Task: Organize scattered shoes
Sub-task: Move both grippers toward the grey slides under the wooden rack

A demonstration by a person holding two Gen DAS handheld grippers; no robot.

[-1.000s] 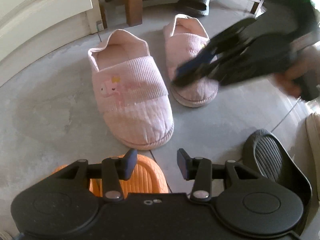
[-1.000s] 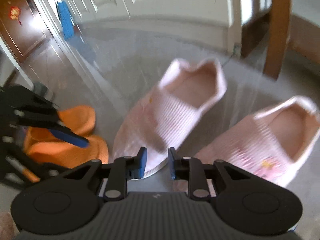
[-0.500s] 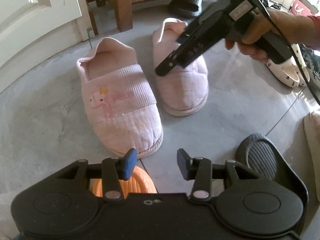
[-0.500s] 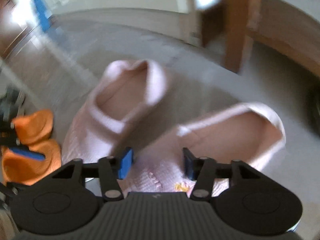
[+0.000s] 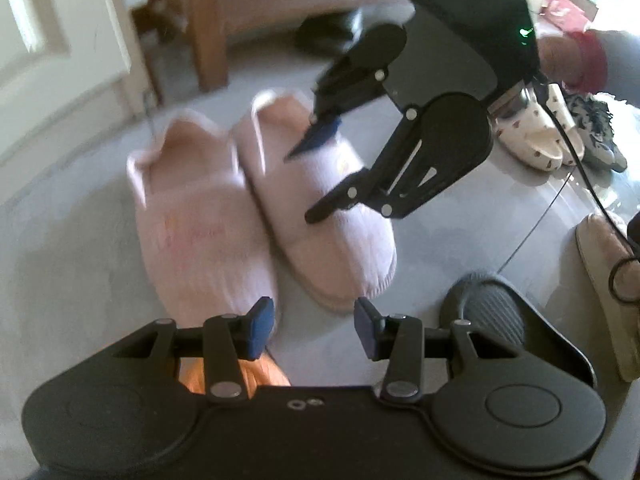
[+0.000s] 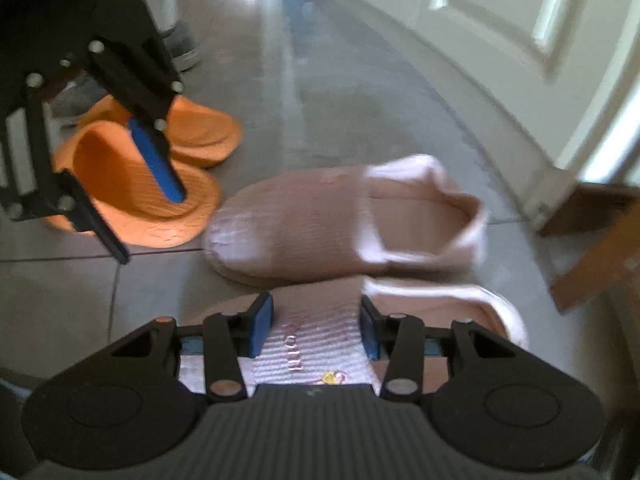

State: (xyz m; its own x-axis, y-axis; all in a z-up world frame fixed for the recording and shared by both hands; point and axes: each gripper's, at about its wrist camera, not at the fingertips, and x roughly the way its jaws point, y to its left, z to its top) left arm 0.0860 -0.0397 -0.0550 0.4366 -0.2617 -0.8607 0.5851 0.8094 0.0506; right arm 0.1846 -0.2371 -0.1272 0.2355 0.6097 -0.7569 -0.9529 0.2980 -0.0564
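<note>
Two pink slippers lie side by side with their sides touching, one on the left (image 5: 192, 224) and one on the right (image 5: 320, 216). My right gripper (image 5: 316, 176) hangs over the right one, open, one finger near its mouth and one over its ribbed top. In the right wrist view that slipper (image 6: 440, 300) fills the space under my right gripper (image 6: 316, 330), with ribbed fabric between the pads and no pinch visible. The other pink slipper (image 6: 320, 224) lies just beyond. My left gripper (image 5: 314, 328) is open and empty above an orange slipper (image 5: 236, 376); the right wrist view shows the left gripper (image 6: 136, 208) over the orange pair (image 6: 132, 184).
A black slipper (image 5: 488, 312) sits by my left gripper's right finger. White patterned shoes (image 5: 536, 140) and a beige shoe (image 5: 600, 264) lie at the right. A wooden bench leg (image 5: 204, 28) and a dark shoe (image 5: 328, 32) stand behind. A grey shoe (image 6: 180, 48) lies beyond the orange pair.
My right gripper opened wider, rolled and came down over the right pink slipper. The gap between the two pink slippers has closed. My left gripper rose a little.
</note>
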